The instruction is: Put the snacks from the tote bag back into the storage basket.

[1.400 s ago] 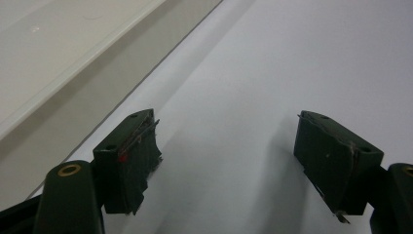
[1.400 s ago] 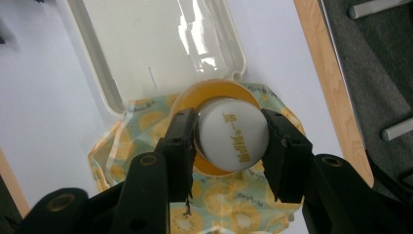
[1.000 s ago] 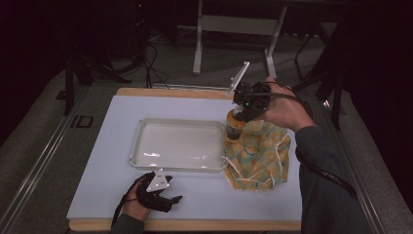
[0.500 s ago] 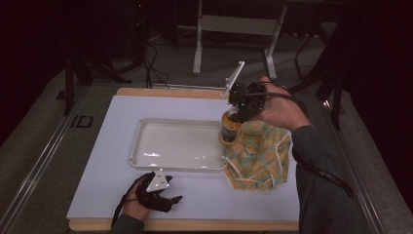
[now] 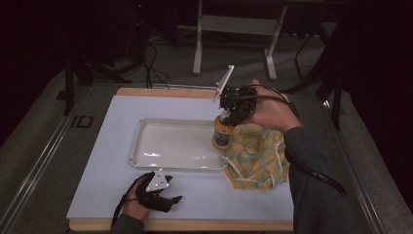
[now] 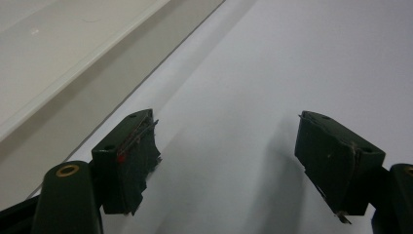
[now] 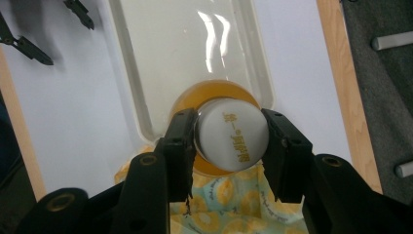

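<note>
Dim room, black beyond the table. Grey carpeted floor all round the wooden table with white top sheet, a metal floor rail running along the table's left side. At the far side: grey metal stand with two legs and a crossbar, loose black cables on the floor left of it, dark curtain to the right.

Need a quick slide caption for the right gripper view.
Right gripper clamps a bottle's white cap above the tray edge, patterned bag below.
</note>
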`<state>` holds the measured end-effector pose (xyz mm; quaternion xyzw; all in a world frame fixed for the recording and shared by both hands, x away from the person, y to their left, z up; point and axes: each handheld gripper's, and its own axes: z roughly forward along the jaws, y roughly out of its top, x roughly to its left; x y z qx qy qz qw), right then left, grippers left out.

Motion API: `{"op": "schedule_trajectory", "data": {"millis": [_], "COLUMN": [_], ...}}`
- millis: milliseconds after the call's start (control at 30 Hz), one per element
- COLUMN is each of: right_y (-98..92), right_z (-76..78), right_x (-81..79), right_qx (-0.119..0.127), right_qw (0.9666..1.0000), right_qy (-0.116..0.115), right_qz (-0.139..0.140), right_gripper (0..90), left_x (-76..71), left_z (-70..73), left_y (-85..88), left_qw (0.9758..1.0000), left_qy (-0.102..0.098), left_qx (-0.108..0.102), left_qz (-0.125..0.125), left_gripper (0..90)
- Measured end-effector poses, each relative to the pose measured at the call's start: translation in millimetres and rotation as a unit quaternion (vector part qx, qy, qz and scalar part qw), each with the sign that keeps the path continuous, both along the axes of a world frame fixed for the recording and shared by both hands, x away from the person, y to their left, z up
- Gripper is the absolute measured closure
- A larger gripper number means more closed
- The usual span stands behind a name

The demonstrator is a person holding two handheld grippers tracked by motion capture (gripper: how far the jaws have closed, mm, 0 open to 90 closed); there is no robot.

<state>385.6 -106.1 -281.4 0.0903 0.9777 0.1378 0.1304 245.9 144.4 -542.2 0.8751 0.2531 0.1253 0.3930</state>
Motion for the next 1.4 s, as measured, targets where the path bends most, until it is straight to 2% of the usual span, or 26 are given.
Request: {"op": "schedule_trajectory", "data": {"millis": [167,567,1000,1400], "right_y": [4.7,17.9,26.2,25.7], "right_z": [-3.5,-25.8,-36.2,-42.9], "right_x": [-1.6,-5.9,-11.0,-12.3], "right_qx": [0.001,-0.023,-0.023,-0.023], "right_qw": [1.0000,0.9994,0.9989,0.9987], "right_qy": [0.007,0.015,0.020,0.029], "right_qz": [0.006,0.021,0.035,0.036], "right_gripper": [58.6,58.7,58.6,58.7], "left_x": [0.1,0.1,0.1,0.0], "left_z": [0.0,0.1,0.1,0.1], "left_y": [0.0,0.1,0.2,0.1], "left_qw": [1.0000,1.0000,1.0000,1.0000], "left_qy": [0.001,0.001,0.001,0.001], "left_qx": [0.001,0.000,0.000,0.000], "left_qz": [0.000,0.000,0.000,-0.001], "left_gripper": [23.4,23.4,23.4,23.4]}}
